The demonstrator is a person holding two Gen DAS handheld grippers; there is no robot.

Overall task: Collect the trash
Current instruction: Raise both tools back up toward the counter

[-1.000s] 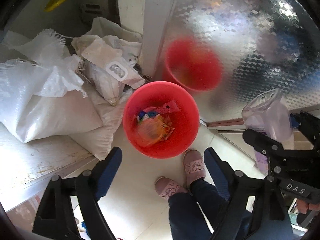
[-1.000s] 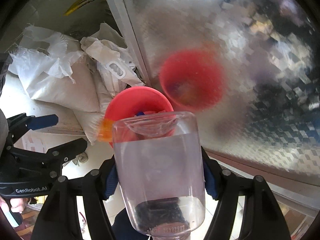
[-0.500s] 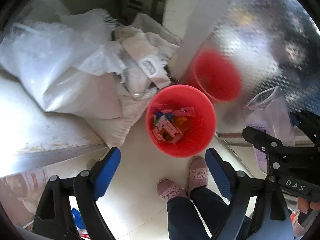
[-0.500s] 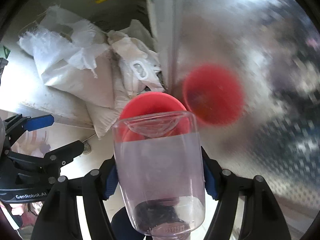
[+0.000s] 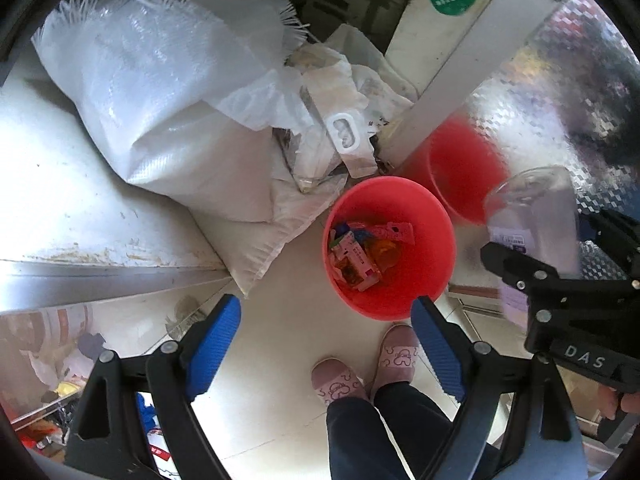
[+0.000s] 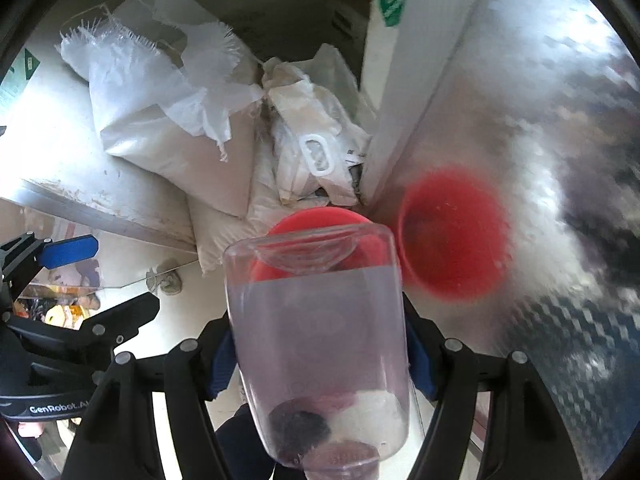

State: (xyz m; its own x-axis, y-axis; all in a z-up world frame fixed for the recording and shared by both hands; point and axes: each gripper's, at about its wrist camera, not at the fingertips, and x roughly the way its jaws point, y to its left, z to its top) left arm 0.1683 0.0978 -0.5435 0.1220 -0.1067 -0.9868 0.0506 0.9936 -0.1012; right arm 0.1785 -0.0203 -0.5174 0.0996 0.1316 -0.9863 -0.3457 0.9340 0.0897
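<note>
Clear bottle [image 6: 320, 332] clamped betw. right gripper [image 6: 318, 356] fingers, held above red bucket [image 5: 388, 246]. Left gripper [image 5: 326, 344] fingers wide apart, nothing held. Risk: bottle released off-centre, rim struck, floor landing.

Clear bottle [image 6: 320, 332] hides most of red bin [image 6: 320, 216] behind it; bottle's neck cut off at bottom edge. Bin's reflection [image 6: 452, 240] in metal panel [image 6: 540, 120] blurred. Wrappers [image 5: 360, 252] too small to identify.

The bucket [image 5: 432, 216] is red. The sacks [image 5: 160, 100] are white. The slippers [image 5: 394, 350] are pink. The bottle [image 6: 320, 320] is see-through.
</note>
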